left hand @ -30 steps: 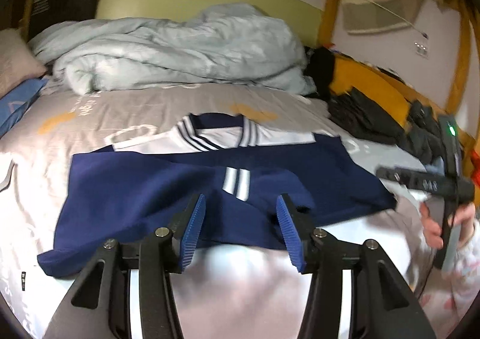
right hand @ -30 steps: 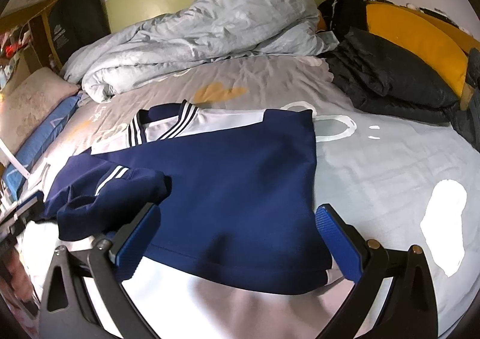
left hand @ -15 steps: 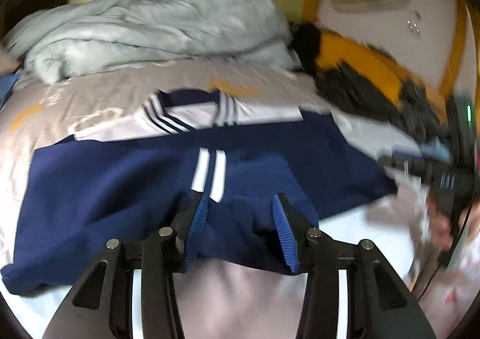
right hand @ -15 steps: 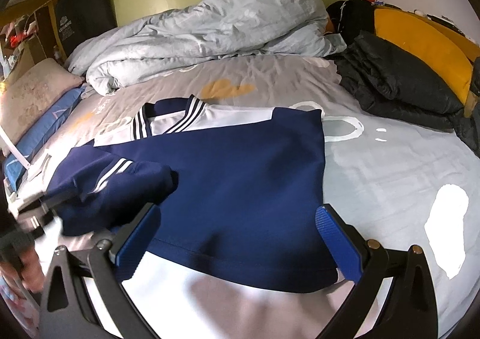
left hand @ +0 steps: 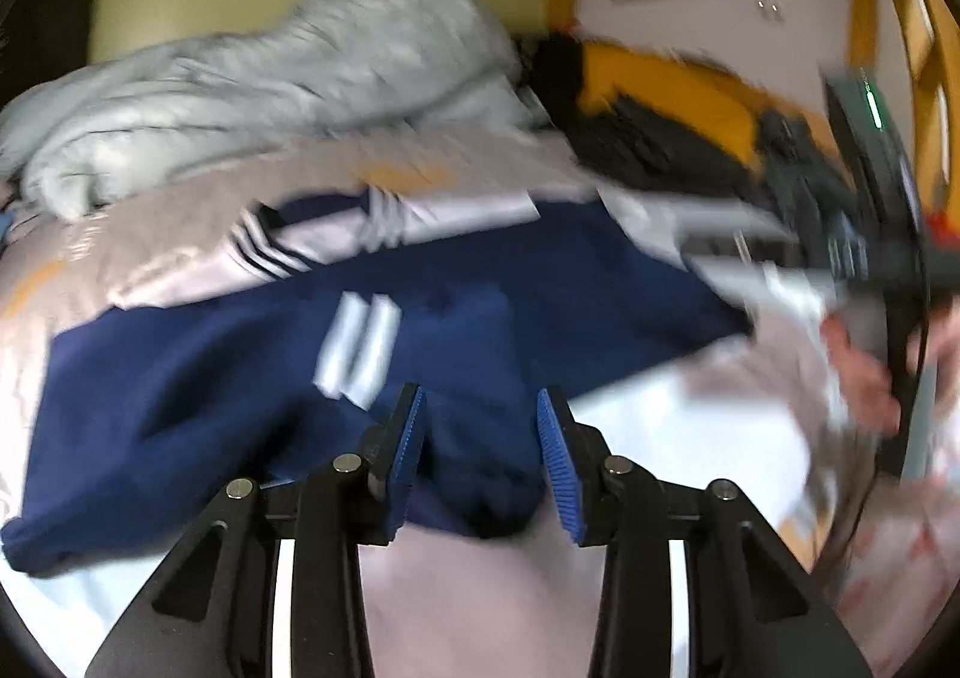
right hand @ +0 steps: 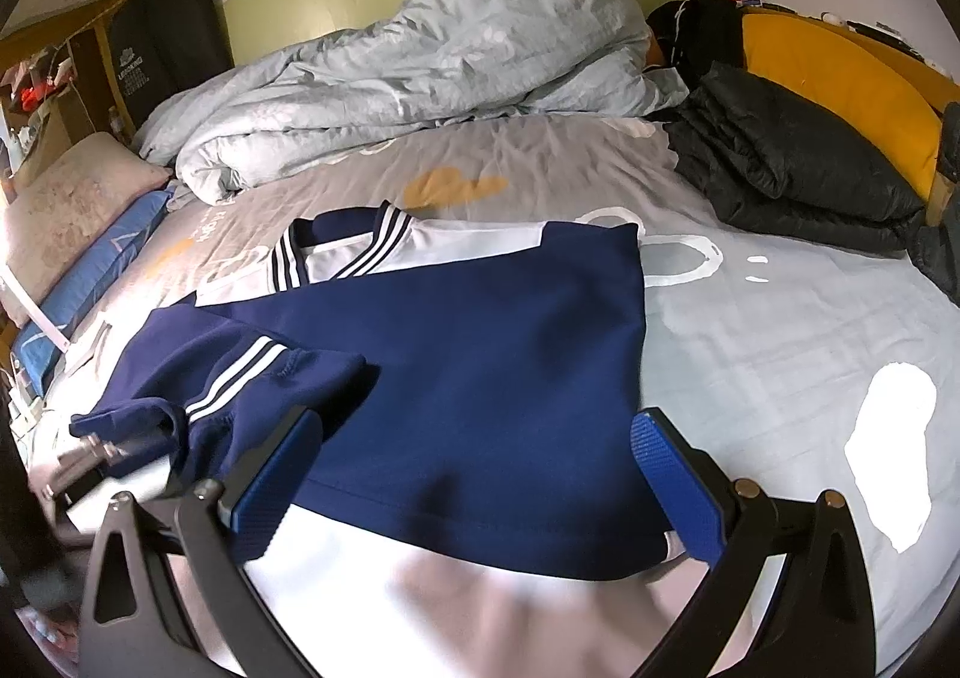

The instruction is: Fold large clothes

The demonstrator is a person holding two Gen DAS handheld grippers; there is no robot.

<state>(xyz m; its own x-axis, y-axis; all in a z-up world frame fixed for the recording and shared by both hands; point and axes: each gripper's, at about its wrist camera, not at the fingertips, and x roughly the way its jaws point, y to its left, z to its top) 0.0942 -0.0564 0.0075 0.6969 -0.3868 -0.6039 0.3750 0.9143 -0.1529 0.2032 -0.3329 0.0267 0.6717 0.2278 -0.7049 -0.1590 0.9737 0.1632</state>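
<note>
Grey patterned bed sheet (right hand: 780, 330) covers the bed, with a crumpled pale quilt (right hand: 432, 60) heaped at the far end and a dark padded jacket (right hand: 792, 168) at the right edge against an orange cushion (right hand: 840, 72). Navy sports shirt (right hand: 480, 366) with white collar stripes lies spread across the middle of the bed, one sleeve (right hand: 240, 378) folded inward over the body. Left gripper (left hand: 480, 438): jaws partly apart, straddling a bunched fold of the navy sleeve at the shirt's near edge; fabric sits between the blue pads, not yet clamped. Left view is motion-blurred. Right gripper (right hand: 474, 474): jaws wide apart, low over the shirt's hem, holding nothing
</note>
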